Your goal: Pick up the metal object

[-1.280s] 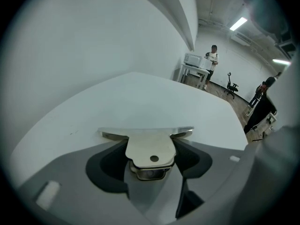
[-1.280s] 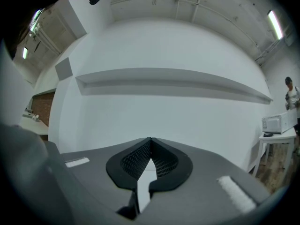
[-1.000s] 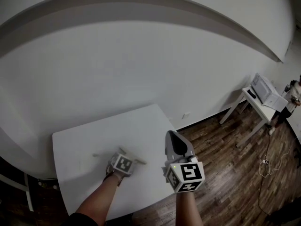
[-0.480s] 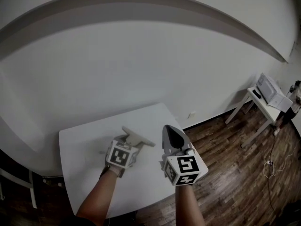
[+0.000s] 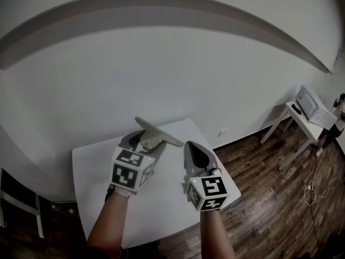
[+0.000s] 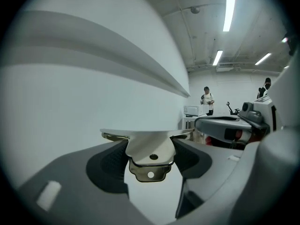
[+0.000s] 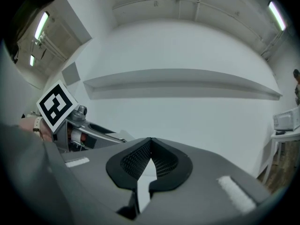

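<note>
After lying low on the tabletop (image 5: 161, 204) a second ago, now lifted clear above it: metal object (image 6: 150, 154) pinched in left hand-held gripper (image 6: 150, 144). Right hand-held gripper (image 7: 149, 140) pressed together, empty. Seems picked up already.

The metal object (image 6: 151, 149) is being presented as polished, glossy sheet metal, with a brass-toned lower plate. The left gripper (image 6: 150, 158) and right gripper (image 7: 149, 159) are being shown in matt grey plastic, with black, finely ribbed pads (image 6: 111, 161). The counter (image 5: 161, 212) is being seen as smooth matt white, the floor (image 5: 269, 198) as dark wood planking.
</note>
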`<state>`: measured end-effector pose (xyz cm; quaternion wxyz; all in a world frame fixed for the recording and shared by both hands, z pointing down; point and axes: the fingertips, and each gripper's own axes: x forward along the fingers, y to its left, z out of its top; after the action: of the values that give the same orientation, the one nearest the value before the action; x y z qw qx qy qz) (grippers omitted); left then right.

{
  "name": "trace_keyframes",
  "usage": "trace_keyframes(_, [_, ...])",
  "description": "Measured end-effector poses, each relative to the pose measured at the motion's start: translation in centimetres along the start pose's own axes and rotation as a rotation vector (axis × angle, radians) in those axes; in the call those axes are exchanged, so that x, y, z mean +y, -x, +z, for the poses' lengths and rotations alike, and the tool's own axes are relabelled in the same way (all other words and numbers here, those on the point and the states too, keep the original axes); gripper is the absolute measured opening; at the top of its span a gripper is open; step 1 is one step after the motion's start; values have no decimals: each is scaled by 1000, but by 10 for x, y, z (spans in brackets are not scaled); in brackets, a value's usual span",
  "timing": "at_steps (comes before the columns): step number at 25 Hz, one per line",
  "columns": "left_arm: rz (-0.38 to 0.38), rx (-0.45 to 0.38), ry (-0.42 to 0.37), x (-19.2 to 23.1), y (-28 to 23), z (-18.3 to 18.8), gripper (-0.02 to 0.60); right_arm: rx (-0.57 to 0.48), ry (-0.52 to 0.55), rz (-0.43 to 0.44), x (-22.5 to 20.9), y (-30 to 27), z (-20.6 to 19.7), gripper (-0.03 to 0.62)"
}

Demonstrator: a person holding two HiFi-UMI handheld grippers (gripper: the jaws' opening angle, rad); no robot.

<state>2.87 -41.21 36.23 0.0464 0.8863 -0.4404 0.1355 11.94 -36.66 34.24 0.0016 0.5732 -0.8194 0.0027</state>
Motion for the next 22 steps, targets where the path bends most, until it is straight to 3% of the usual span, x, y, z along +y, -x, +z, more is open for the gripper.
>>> trace_keyframes(9, [25, -59, -9, 8, 21, 22, 290, -11, 4, 2, 7, -3, 13, 9])
trace_keyframes(22, [39, -10, -13, 6, 18, 8, 290, -7, 11, 1, 6, 0, 19, 9])
